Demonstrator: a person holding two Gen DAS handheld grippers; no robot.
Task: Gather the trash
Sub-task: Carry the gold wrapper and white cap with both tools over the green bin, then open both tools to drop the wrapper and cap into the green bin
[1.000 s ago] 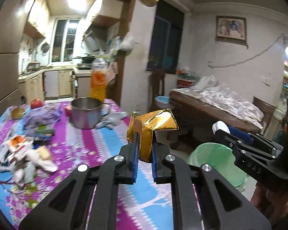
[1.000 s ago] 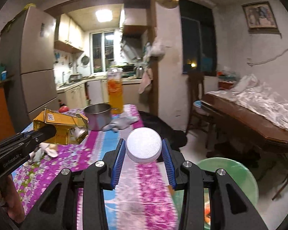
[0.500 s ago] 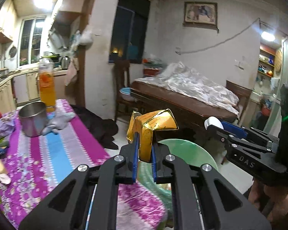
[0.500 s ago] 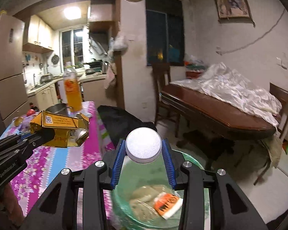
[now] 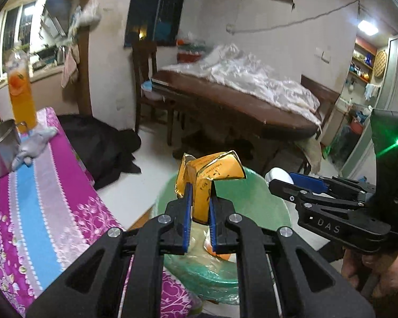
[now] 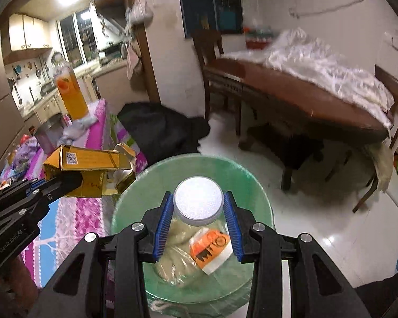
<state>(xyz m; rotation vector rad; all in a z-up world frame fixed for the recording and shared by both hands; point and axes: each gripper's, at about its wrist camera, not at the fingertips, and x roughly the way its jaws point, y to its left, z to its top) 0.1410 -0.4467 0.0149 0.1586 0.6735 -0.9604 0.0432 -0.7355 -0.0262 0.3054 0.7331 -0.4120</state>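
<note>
My left gripper (image 5: 199, 201) is shut on a crumpled yellow carton (image 5: 209, 180), held over the near rim of a green trash bin (image 5: 252, 201). In the right wrist view the same yellow carton (image 6: 90, 169) hangs at the left, over the bin's left rim. My right gripper (image 6: 198, 206) is shut on a white round lid (image 6: 198, 204) directly above the green trash bin (image 6: 135, 198). Inside the bin lie a crumpled plastic bag and an orange-and-white wrapper (image 6: 212, 249). The right gripper (image 5: 281, 179) with the lid shows at the right of the left wrist view.
A table with a pink, blue and white cloth (image 5: 34, 185) stands left of the bin, bearing a steel pot (image 5: 0, 148), a grey rag and an orange drink bottle (image 5: 21, 98). A black bag (image 6: 159, 129) lies on the floor. A brown wooden table (image 6: 305, 98) with white plastic stands behind.
Both grippers swung right, off the clothed table and down over the green bin. The carton and the lid stayed gripped. The bin's contents came into view.
</note>
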